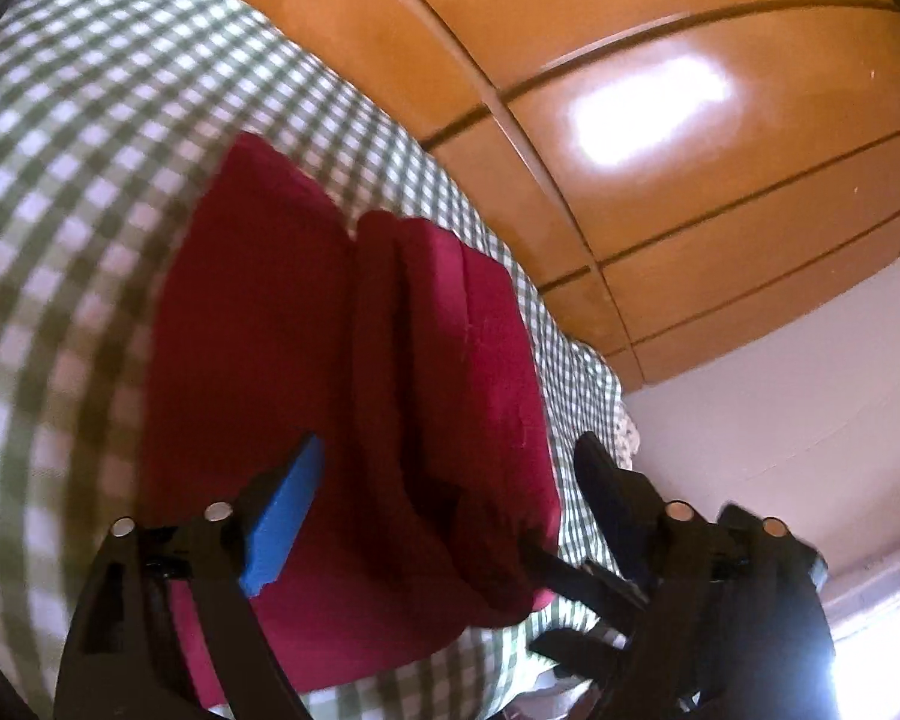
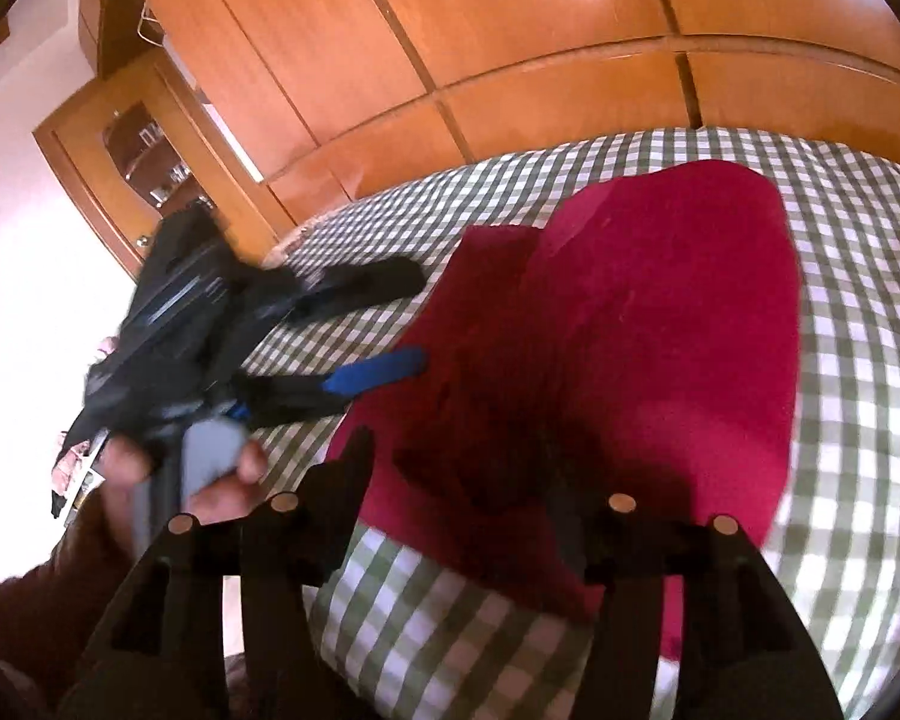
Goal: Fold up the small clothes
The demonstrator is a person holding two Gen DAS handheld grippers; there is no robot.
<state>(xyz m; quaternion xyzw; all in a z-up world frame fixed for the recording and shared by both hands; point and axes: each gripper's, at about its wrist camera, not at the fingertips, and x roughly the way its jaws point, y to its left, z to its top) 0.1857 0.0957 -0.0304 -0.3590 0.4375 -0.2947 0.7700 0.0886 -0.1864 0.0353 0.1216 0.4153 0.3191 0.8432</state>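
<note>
On checked cloth (image 2: 858,324) | red garment (image 2: 660,324) blurred | left gripper (image 2: 390,324) wide | right gripper (image 2: 468,480) parted, empty

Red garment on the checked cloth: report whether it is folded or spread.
Folded, at least partly: the red fabric garment shows a doubled layer and lengthwise crease on the green-and-white checked cloth.

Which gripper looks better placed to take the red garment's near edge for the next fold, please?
Probably the right gripper: its open jaws sit over the red garment at the near edge. The left gripper, also open, points at the garment's side.
</note>
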